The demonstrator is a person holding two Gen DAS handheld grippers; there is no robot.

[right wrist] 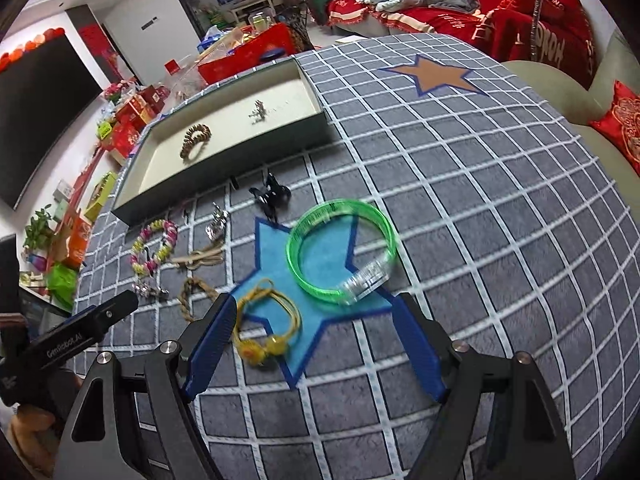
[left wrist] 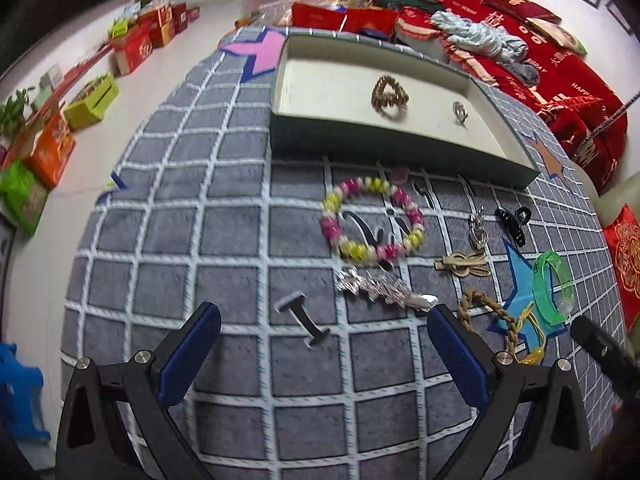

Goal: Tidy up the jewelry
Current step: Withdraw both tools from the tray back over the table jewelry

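A shallow cream-lined tray (left wrist: 332,124) (right wrist: 160,184) holds a gold coil bracelet (left wrist: 389,94) (right wrist: 195,140) and a small silver piece (left wrist: 460,111) (right wrist: 258,112). On the grey checked cloth lie a pink-and-yellow bead bracelet (left wrist: 372,220) (right wrist: 154,246), a silver sparkly clip (left wrist: 384,290), a beige bow clip (left wrist: 464,264), a braided brown band (left wrist: 488,312), a black claw clip (right wrist: 270,196), a green bangle (right wrist: 342,254) and a yellow cord bracelet (right wrist: 268,330). My left gripper (left wrist: 324,330) is open and empty, just short of the silver clip. My right gripper (right wrist: 316,340) is open over the yellow bracelet.
A silver keyring charm (left wrist: 478,232) lies near the black clip. A red-covered sofa (right wrist: 500,8) stands behind the table, and boxes (left wrist: 52,148) line the floor at left. My left gripper also shows in the right wrist view (right wrist: 80,336) at lower left.
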